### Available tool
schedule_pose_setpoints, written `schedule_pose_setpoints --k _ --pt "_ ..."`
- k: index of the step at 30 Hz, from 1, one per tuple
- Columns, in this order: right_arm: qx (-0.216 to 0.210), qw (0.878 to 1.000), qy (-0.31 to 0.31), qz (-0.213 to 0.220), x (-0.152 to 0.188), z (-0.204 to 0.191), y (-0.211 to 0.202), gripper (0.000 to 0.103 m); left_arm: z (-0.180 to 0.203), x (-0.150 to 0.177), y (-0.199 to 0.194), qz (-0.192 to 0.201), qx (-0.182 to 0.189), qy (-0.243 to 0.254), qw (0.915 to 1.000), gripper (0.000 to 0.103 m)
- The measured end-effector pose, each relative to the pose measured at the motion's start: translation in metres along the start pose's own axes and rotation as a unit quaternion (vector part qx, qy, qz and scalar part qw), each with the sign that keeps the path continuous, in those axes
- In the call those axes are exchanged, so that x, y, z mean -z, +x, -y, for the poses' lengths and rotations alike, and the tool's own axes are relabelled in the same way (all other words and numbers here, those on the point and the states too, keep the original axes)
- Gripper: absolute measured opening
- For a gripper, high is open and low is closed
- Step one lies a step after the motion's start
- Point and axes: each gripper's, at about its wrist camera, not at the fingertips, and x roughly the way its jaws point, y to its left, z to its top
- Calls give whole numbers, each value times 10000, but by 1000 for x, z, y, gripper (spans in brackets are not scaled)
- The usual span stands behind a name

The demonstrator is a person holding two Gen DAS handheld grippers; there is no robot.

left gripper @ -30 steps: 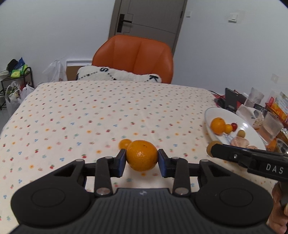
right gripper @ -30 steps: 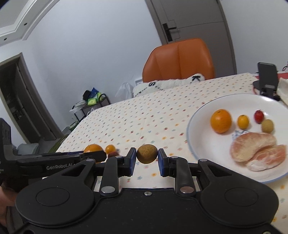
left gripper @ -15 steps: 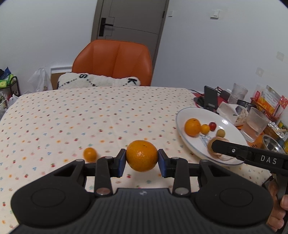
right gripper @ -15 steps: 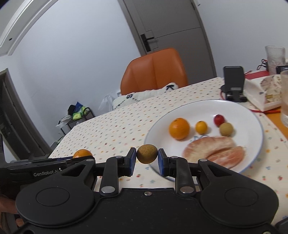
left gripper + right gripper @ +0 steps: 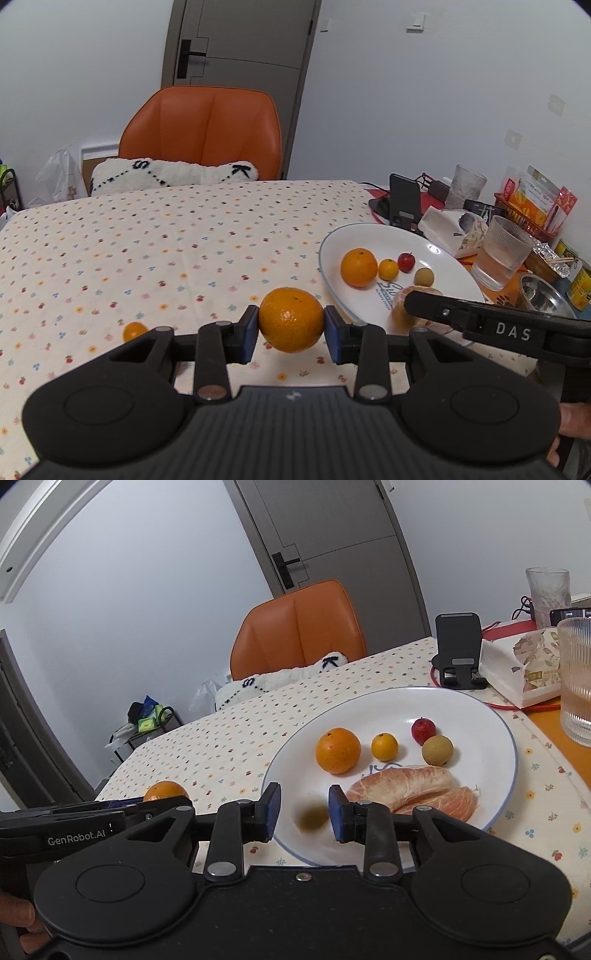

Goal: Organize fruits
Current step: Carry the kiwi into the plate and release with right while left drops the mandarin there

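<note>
Orange kumquat [image 5: 134, 331] alone on the dotted table [image 5: 147, 251], just left of the left tongs [image 5: 291, 329]. Large orange [image 5: 291, 319] pinched between the blue pads of those left tongs, lifted clear of the cloth. Further right, white plate [image 5: 491, 716], with the right tongs [image 5: 303, 810] spread wide over its near rim. Blurred brownish fruit [image 5: 312, 818] between the spread pads, touching neither; resting on the plate or not, cannot tell. Beyond the right tongs on the plate: second orange [image 5: 338, 750], small yellow-orange fruit [image 5: 384, 746], red fruit [image 5: 423, 730] and tan fruit [image 5: 437, 750] in a row. Peeled pomelo segments [image 5: 417, 788] just right of the right tongs. Ribbed glass [image 5: 576, 686] off the plate at far right.
</note>
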Motion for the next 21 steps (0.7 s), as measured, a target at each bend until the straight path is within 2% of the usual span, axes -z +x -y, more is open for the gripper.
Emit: schedule_pose_setpoints --k 6,21 --pt "80 10000 -38 -20 1 4 -7 43 9 -2 8 -28 76 81 9999 36" --pt "350 9992 174 2 3 38 -26 44 48 -9 36 -129 399 339 9985 36"
